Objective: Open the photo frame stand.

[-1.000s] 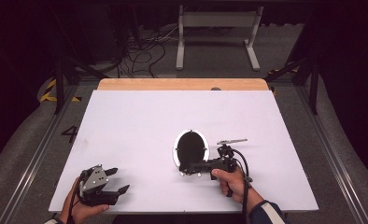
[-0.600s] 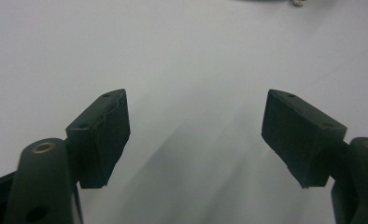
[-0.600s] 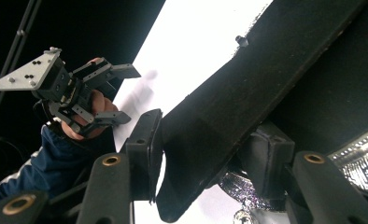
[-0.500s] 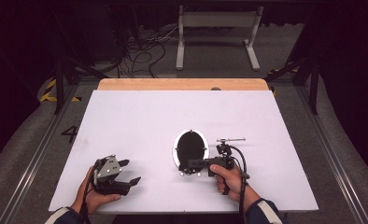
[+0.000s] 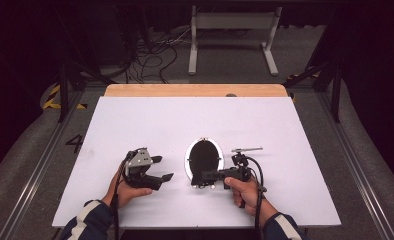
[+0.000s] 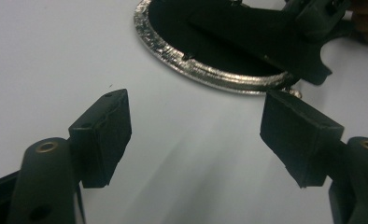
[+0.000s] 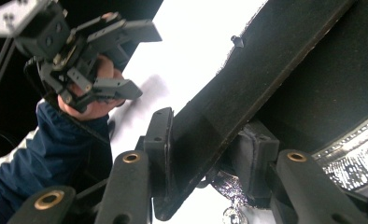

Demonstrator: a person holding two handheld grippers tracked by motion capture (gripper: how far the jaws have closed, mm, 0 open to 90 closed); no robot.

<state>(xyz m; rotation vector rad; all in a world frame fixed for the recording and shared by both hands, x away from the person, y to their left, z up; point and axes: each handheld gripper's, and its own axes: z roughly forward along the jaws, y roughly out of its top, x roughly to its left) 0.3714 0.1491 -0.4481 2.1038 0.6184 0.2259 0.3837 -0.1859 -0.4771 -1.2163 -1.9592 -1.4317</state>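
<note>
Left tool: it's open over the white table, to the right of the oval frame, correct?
Not quite. The left tool is open over the white table, but it is to the left of the oval frame, not the right. The high view shows this.

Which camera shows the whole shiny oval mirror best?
The high view: the mirror lies whole on the white table, silver rim all round. The left gripper view shows just its near rim. The right gripper view shows a close, partial piece between the right gripper jaws.
</note>
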